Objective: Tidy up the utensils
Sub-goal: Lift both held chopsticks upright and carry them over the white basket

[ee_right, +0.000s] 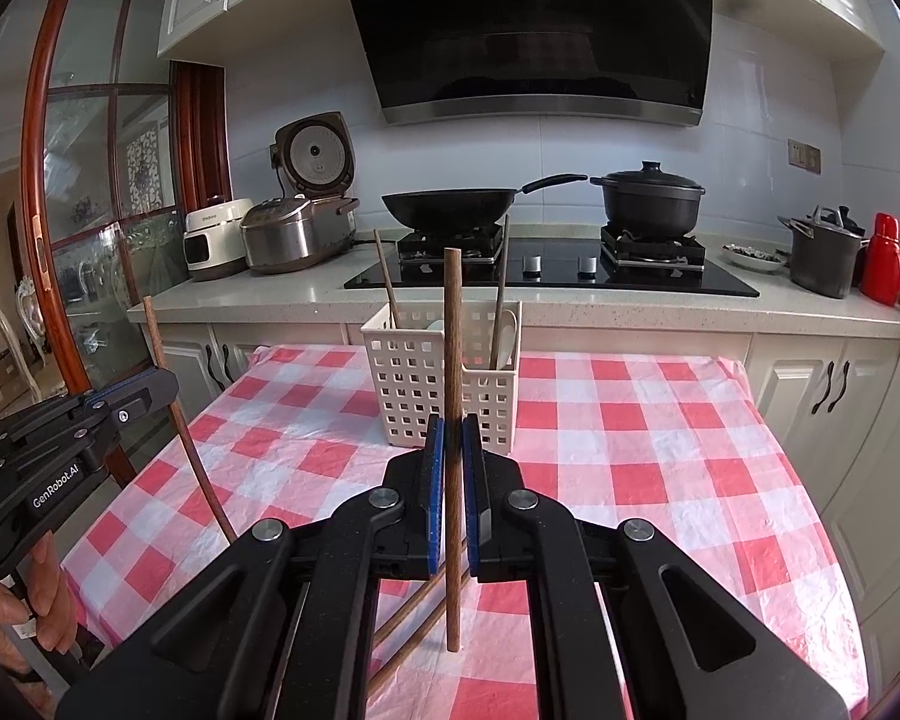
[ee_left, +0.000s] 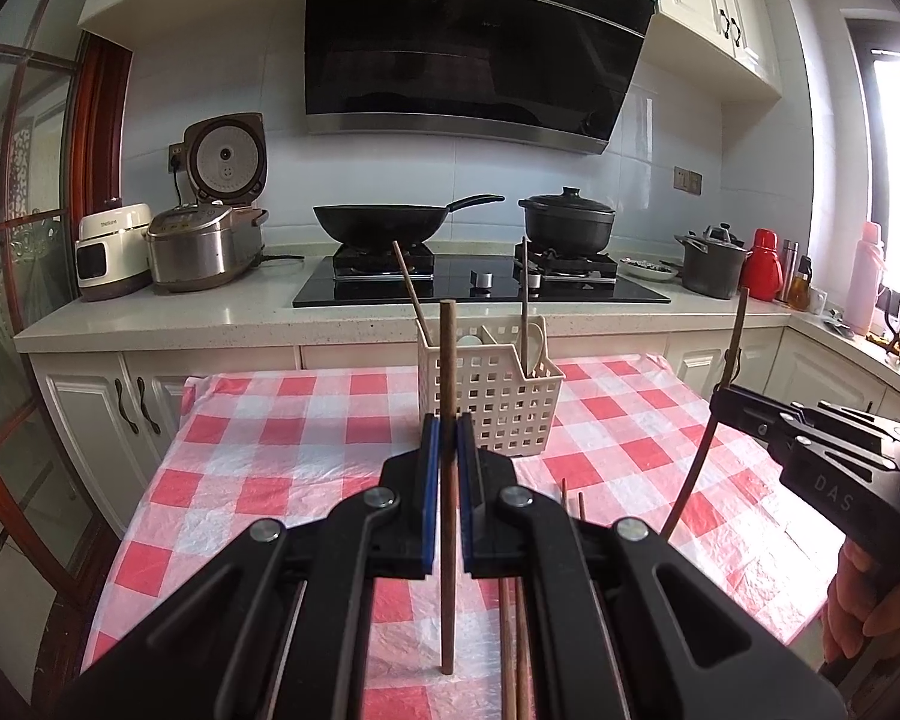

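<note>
Both of my black two-finger grippers with blue pads are clamped on chopsticks. My left gripper (ee_left: 448, 438) has its jaws nearly together around a brown wooden chopstick (ee_left: 447, 360), which stands upright between the pads, its top above the fingertips and its lower end hanging just over the red-and-white checked tablecloth (ee_left: 270, 420). My right gripper (ee_right: 453, 438) is likewise pinched on a second brown wooden chopstick (ee_right: 452, 330), also upright, its lower end close to the cloth.

From the left wrist view I see the right gripper out to the right with its stick rising above it and bowing below it; from the right wrist view the left gripper sits at the left edge with its stick slanting the same way. The two grippers are well apart.

Farther along the table stands a white plastic perforated utensil basket (ee_left: 498, 408) with divided compartments. It holds a chopstick leaning left in its left compartment and another stick plus a pale spoon (ee_left: 534, 342) in its right compartment. More brown chopsticks lie loose (ee_right: 414, 618) on the cloth near me, beneath the grippers.

Beyond the table runs a counter with a black wok (ee_left: 378, 225), a black lidded pot (ee_left: 567, 222) and a steel rice cooker (ee_left: 201, 246)
</note>
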`<state>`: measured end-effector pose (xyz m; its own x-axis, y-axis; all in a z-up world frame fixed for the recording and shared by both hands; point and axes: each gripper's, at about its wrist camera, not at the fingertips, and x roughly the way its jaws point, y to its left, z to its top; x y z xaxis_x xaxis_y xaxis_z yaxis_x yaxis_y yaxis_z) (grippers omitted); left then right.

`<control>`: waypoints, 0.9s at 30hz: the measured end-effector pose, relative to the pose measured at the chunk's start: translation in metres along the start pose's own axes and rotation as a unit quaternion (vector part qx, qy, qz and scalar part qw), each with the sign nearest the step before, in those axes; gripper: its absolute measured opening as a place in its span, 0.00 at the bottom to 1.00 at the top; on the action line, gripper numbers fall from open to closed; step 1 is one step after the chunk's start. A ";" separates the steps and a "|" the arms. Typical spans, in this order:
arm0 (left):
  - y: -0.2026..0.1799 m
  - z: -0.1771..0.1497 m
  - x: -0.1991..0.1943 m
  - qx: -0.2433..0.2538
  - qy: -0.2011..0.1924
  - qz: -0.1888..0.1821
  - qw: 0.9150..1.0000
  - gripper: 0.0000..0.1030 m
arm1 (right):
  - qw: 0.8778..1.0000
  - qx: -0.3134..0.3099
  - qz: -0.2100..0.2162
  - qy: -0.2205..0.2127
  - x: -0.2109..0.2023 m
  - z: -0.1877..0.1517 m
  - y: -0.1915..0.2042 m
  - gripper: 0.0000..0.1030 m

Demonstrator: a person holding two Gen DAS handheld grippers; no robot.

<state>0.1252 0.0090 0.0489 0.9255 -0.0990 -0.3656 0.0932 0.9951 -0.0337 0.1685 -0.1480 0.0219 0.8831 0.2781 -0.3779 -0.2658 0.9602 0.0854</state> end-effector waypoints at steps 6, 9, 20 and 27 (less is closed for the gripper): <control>0.001 0.000 -0.001 -0.002 -0.001 0.001 1.000 0.06 | 1.000 0.001 -0.001 -0.001 0.000 0.000 -0.001 0.06; 0.001 -0.001 -0.001 -0.002 -0.002 0.001 1.000 0.05 | 1.000 0.001 -0.001 -0.001 0.000 0.000 0.000 0.06; 0.000 0.005 -0.001 0.006 -0.009 0.002 1.000 0.05 | 1.000 -0.007 0.002 -0.004 0.002 0.003 0.003 0.06; -0.002 0.024 0.010 0.017 -0.006 -0.010 1.000 0.05 | 1.000 -0.014 0.008 -0.018 0.014 0.025 0.001 0.06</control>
<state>0.1432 0.0056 0.0681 0.9279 -0.1182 -0.3537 0.1229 0.9924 -0.0090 0.1900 -0.1426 0.0402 0.8916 0.2943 -0.3441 -0.2900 0.9548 0.0654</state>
